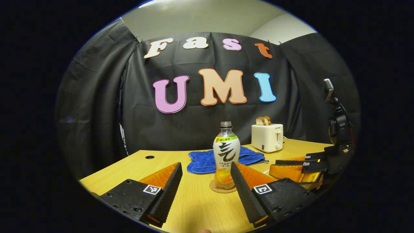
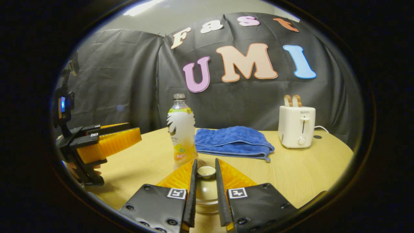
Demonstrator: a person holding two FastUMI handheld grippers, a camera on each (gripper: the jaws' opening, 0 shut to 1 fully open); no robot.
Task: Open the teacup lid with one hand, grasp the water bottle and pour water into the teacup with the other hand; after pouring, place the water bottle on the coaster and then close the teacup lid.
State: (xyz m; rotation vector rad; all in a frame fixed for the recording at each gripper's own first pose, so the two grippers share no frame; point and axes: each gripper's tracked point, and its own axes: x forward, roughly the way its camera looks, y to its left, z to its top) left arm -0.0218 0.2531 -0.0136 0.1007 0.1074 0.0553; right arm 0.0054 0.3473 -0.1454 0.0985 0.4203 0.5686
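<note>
Left gripper (image 1: pixel 206 181): fingers wide, holding nothing. Bottle (image 1: pixel 226 152) stands upright on the coaster (image 1: pixel 223 188), just beyond and between the fingertips, nearer the right-hand finger, not touched. No cap on the neck. Judged: bottle is parked on the coaster as the task asks, or not yet picked up; cannot tell which from these views.

Right gripper (image 2: pixel 205 181): fingers narrow, set either side of the lid knob (image 2: pixel 206 171), with the teacup (image 2: pixel 206 197) below between them. Whether both fingers press the knob, cannot tell. Grip at the knob gives a straight vertical lift or set-down without tipping the cup.

In the right gripper view the bottle sits just beyond the left-hand fingertip, the towel (image 2: pixel 233 141) farther off, the toaster (image 2: pixel 296 125) on the counter (image 2: pixel 307 171) well to the right.
</note>
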